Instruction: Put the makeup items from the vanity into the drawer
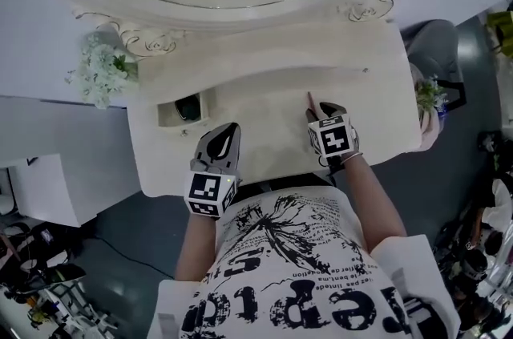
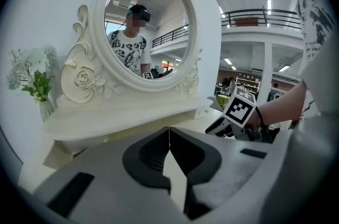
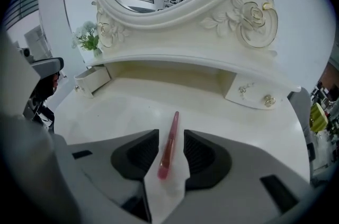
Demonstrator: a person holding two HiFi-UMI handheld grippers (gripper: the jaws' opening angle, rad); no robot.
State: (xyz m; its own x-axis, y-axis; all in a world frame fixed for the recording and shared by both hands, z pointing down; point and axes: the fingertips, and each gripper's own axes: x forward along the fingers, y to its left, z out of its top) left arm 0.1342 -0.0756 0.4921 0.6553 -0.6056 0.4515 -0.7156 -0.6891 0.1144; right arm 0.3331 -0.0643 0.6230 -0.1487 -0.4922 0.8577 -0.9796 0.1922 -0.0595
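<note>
On the tabletop [image 3: 116, 112], the right gripper [image 3: 171, 135] straddled a pink pencil [image 3: 169, 144], unclenched, lined up for pickup; the left gripper [image 2: 169, 132] was clenched, empty.

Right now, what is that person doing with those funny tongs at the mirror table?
A person at the white vanity holds tongs in each hand. The right tongs sit around a thin pink makeup stick lying on the vanity, one jaw on each side, not squeezing it yet. The left tongs are closed with nothing in them. The little drawer on the left is pulled open.
</note>
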